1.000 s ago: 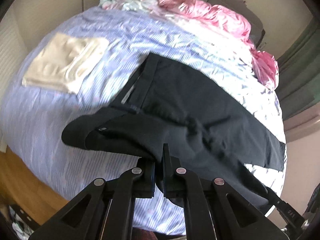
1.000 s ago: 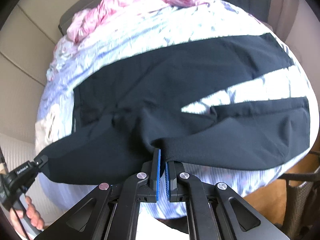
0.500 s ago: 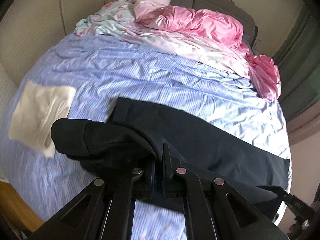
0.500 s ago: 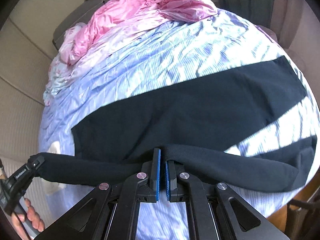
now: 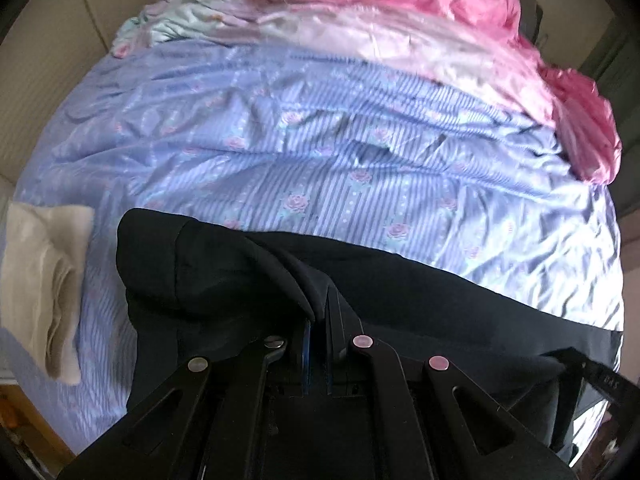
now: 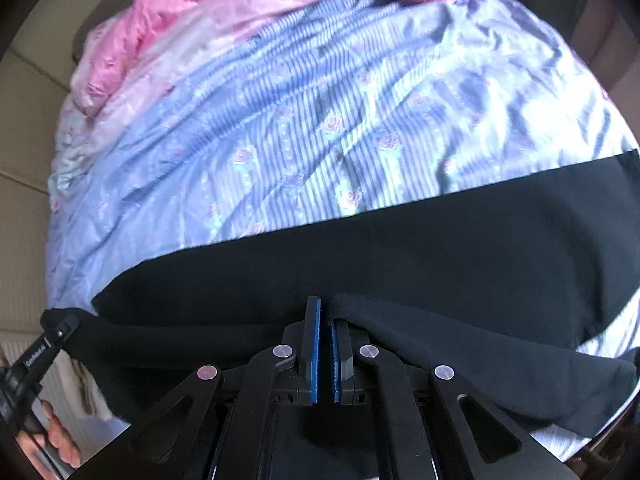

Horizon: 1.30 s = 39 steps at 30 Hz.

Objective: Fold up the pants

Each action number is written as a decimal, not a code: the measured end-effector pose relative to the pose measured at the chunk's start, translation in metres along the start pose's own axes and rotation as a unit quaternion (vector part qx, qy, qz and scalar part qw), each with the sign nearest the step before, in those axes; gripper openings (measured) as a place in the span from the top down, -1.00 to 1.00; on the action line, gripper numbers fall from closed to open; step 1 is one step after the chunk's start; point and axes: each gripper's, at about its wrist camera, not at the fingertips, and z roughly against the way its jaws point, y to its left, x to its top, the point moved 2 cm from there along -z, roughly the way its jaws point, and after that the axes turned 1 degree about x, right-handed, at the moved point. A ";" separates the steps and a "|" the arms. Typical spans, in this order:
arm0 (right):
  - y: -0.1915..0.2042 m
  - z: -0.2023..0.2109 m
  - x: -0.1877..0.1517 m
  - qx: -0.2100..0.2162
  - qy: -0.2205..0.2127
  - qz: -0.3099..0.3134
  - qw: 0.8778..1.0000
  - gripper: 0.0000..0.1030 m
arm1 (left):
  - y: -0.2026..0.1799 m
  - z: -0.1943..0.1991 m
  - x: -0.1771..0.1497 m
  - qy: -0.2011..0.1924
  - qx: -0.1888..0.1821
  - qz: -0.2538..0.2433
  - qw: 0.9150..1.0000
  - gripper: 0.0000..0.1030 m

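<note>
Left wrist view catches a folded cream cloth (image 5: pixel 44 280) the right view misses. Black fabric pants (image 6: pixel 360 264) lie across the blue striped floral bedsheet (image 5: pixel 320 140); left gripper (image 5: pixel 318 320) and right gripper (image 6: pixel 325 320) both pinch the pants' edge, jaws nearly closed.

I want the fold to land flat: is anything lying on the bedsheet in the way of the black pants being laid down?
Nothing visible: both grippers are shut on the black pants, and the folded cream cloth lies apart, off to their side.

Soft daylight, glare on the sheet (image 6: pixel 560 128), blurred fisheye edges.
</note>
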 end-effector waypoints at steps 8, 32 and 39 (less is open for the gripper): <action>0.011 -0.041 0.036 -0.017 0.018 0.026 0.999 0.90 | -0.005 -0.043 0.029 0.023 0.022 -0.013 0.999 0.86; 0.053 0.067 -0.046 -0.021 -0.067 0.190 0.979 -0.09 | -0.039 0.069 -0.046 -0.039 0.019 -0.154 0.987 -0.18; 0.038 0.145 -0.112 0.029 -0.104 0.157 0.982 -0.10 | -0.053 0.151 -0.109 -0.070 -0.039 -0.204 0.976 -0.21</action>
